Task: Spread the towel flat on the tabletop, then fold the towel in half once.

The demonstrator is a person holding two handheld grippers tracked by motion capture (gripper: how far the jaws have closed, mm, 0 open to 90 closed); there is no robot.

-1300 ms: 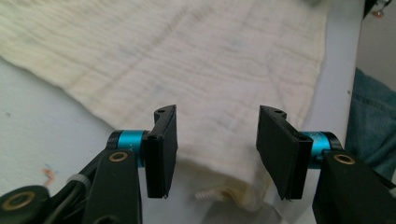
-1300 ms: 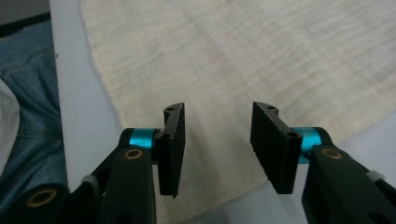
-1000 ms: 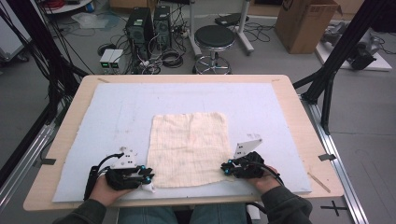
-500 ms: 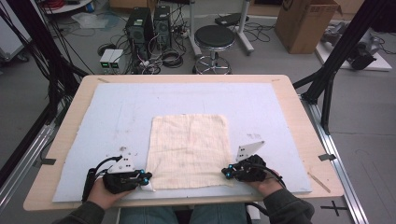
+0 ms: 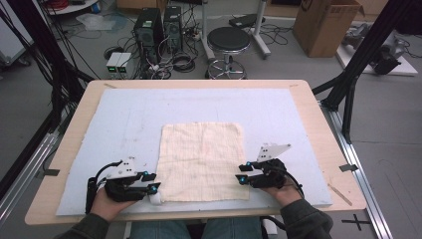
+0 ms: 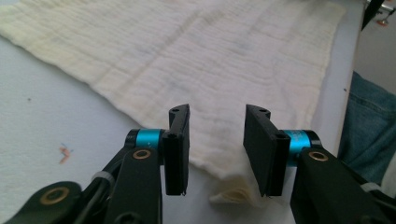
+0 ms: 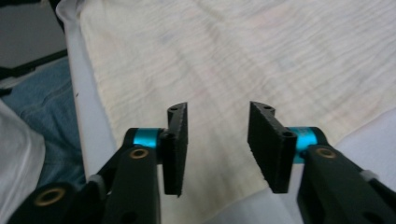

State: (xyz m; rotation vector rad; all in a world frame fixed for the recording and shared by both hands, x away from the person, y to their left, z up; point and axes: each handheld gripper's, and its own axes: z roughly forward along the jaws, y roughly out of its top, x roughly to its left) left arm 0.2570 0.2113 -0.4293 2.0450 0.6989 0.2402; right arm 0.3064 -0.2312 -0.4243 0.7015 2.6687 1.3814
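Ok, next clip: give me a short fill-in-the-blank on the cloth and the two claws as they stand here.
1. The cream cloth lies spread flat on the pale blue ____ that covers the table.
2. The left claw has just been opening; its pads stand apart, pressing on ____.
3. The right claw has likewise just been opening and sits at the cloth's near ____ corner in the high view.
4. Beyond the table's far edge stands a round black ____.

Missing words: mat; nothing; right; stool
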